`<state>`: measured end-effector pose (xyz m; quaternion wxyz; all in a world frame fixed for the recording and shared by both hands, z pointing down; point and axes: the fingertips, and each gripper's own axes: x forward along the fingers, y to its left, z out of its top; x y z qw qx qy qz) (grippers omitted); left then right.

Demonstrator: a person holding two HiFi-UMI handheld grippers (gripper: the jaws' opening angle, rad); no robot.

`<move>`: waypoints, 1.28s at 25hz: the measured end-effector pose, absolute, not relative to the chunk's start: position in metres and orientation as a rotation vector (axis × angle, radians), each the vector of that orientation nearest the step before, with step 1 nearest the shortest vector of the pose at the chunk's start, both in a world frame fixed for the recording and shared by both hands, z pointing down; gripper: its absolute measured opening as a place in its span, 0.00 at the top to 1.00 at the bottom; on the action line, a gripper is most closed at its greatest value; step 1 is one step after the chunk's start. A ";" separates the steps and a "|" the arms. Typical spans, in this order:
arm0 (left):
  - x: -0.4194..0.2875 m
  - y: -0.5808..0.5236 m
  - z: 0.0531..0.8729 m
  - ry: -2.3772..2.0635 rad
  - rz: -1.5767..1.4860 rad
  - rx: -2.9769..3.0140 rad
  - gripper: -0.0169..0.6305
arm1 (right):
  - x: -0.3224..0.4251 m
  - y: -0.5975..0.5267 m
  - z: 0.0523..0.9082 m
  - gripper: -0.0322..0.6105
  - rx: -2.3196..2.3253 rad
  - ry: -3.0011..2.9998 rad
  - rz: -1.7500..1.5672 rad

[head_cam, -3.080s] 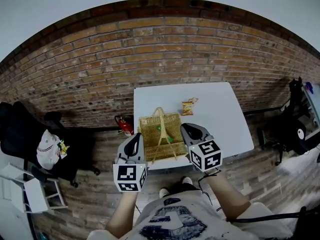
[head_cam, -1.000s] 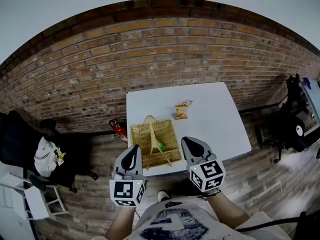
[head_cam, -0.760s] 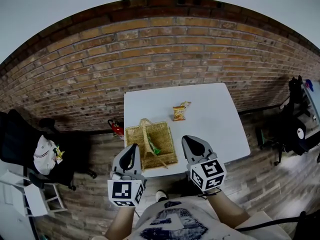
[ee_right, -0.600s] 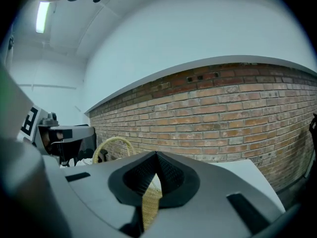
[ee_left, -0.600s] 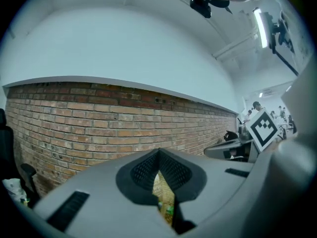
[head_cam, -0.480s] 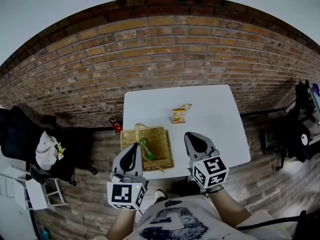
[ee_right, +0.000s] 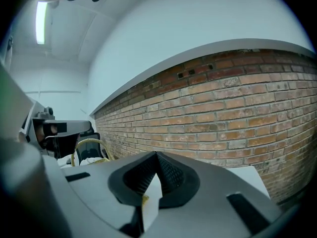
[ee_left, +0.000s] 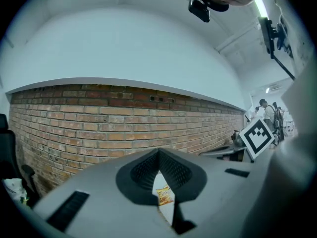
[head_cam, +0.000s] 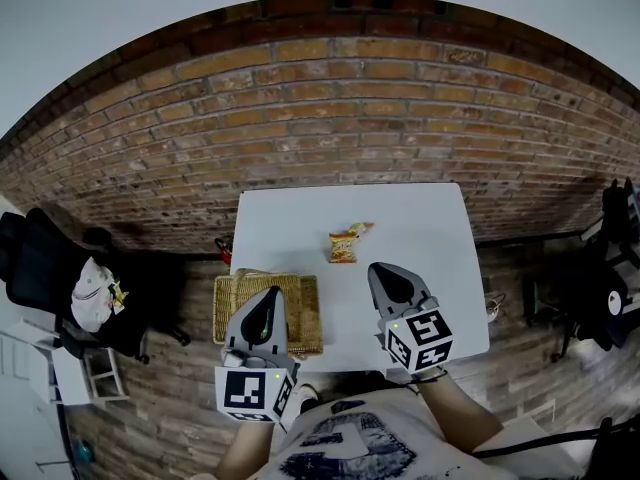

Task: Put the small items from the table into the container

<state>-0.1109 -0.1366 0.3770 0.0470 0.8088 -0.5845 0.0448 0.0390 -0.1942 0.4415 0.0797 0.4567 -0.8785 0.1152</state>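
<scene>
On the white table (head_cam: 430,268), the largest thing before me, I judge the task as not finished, because at least one small item lies outside the container. The wicker basket (head_cam: 232,313) is this container, and it stands at the front left corner of the table. In the head view my left gripper (head_cam: 269,294) is in front of the right part of the basket. In the part that shows I make out only the woven bottom, so I cannot tell what is inside it or how many items are already put away. The left gripper has its jaws together at the tips and nothing is between them. Through the little gap under the tips I see only the table far ahead. The right gripper (head_cam: 379,269) hangs over the front of the table, to the right of the basket. Its jaws are also fully together and it carries nothing. The smallest thing is the orange snack packet (head_cam: 343,246). It lies flat near the middle of the table, beyond both grippers and well apart from the basket. In my judgement, what is left is to take this packet and put it into the basket.
</scene>
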 end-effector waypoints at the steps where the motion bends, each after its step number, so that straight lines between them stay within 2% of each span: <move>1: -0.105 -0.140 0.378 -1.793 0.142 2.463 0.90 | 0.044 -0.199 0.443 0.92 1.354 -2.632 0.348; 16: -0.044 -0.180 0.417 -1.859 0.215 2.356 0.90 | 0.095 -0.239 0.468 0.92 1.213 -2.649 0.389; 32: -0.026 -0.209 0.456 -1.903 0.245 2.258 0.90 | 0.112 -0.265 0.496 0.92 1.108 -2.625 0.403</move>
